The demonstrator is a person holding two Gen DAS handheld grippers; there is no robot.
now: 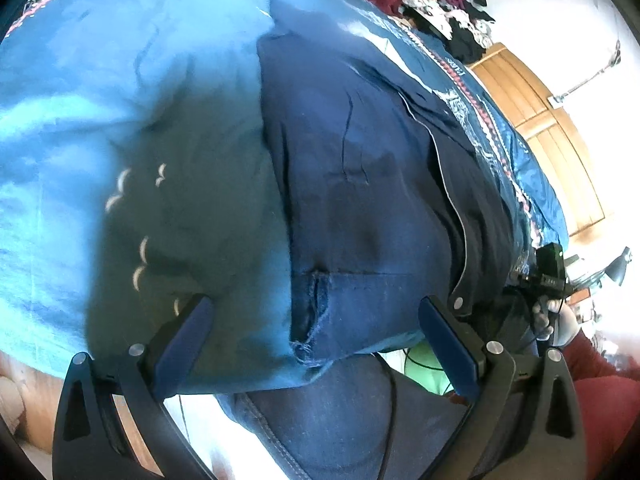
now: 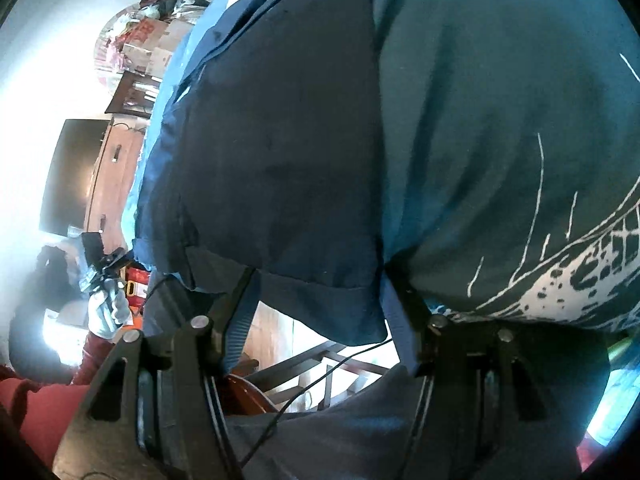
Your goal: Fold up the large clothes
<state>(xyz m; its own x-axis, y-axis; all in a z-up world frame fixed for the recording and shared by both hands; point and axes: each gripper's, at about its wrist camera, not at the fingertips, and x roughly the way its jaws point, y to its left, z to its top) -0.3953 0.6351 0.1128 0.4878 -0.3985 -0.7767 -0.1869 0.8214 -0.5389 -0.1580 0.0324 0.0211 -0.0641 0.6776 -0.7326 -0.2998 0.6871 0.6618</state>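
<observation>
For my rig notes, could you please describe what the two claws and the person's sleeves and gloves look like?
Both claws are black frames with silver rivets and flat blue finger pads: the left claw, the right claw. Thin black cables trail beneath. Each view shows the opposite hand in a white glove with a dark red sleeve.

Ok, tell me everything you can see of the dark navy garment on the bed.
The dark navy garment is plain woven cloth, creased, lying flat on the blue bedspread, its hemmed lower edge hanging over the bed's edge. A frayed slit opens near that hem, and a darker layer with a pale-piped edge lies along one side. The left gripper and right gripper both have jaws open around the hem, not closed on it.
</observation>
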